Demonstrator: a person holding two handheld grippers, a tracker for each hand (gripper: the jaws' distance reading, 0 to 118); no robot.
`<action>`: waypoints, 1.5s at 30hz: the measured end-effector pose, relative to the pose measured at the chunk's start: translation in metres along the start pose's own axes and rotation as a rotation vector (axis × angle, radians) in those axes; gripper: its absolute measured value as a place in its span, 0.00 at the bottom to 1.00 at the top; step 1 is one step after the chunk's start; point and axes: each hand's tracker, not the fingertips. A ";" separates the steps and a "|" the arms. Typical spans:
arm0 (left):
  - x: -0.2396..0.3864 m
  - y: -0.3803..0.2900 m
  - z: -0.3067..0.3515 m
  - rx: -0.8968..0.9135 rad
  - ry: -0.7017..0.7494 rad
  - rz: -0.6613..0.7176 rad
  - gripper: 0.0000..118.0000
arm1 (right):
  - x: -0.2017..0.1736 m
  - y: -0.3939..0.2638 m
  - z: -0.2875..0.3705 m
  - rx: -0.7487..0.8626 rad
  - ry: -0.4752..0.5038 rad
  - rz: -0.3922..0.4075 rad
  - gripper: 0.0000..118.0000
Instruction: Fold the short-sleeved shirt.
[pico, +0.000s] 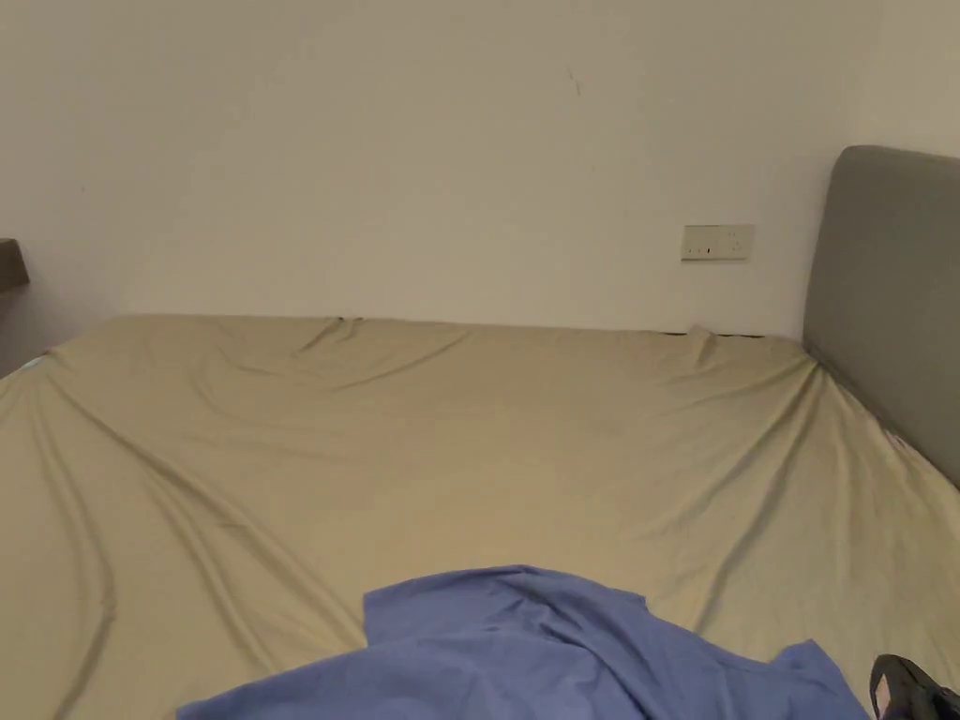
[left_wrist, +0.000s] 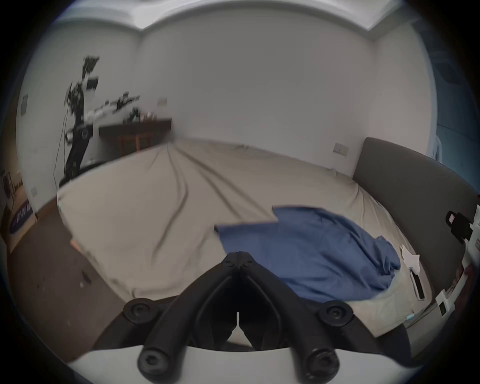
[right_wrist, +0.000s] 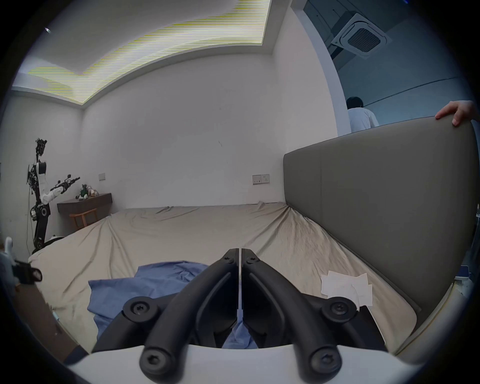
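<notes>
Black right gripper (pico: 907, 689) peeks in at the head view's lower right, state unclear, beside the crumpled blue short-sleeved shirt (pico: 525, 647) at the near edge of the beige-sheeted bed (pico: 469, 441) under a white wall (pico: 422, 150). Left gripper view: the left gripper (left_wrist: 239, 256) is clenched on nothing, before the shirt (left_wrist: 311, 254). Right gripper view: the right gripper (right_wrist: 240, 253) is closed and empty above the shirt (right_wrist: 145, 283), white papers (right_wrist: 345, 287) near the grey padded headboard (right_wrist: 376, 207).

A wide bed under a creased beige fitted sheet (pico: 487, 450) stands against a plain white wall (pico: 422, 150). A padded grey headboard (pico: 891, 300) rises along its right side, with a cream wall socket plate (pico: 717, 242) just beside it. Several white paper sheets (right_wrist: 346, 287) lie on the sheet near the headboard. Well apart, a dark wooden wall shelf (right_wrist: 85, 202) holds small ornaments, beside a black-and-white humanoid machine on a stand (right_wrist: 41, 197). A person in a white top (right_wrist: 361, 117) stands behind the headboard.
</notes>
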 end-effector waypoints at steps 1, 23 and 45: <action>0.001 -0.003 -0.001 0.000 -0.020 0.036 0.00 | 0.000 -0.001 0.001 -0.007 -0.003 0.004 0.04; 0.124 -0.052 -0.155 -0.487 -0.007 -0.131 0.41 | 0.035 -0.040 -0.021 -0.246 -0.056 0.021 0.04; 0.113 -0.018 -0.115 -0.445 -0.153 -0.011 0.04 | 0.044 -0.120 -0.193 -0.749 0.012 0.064 0.12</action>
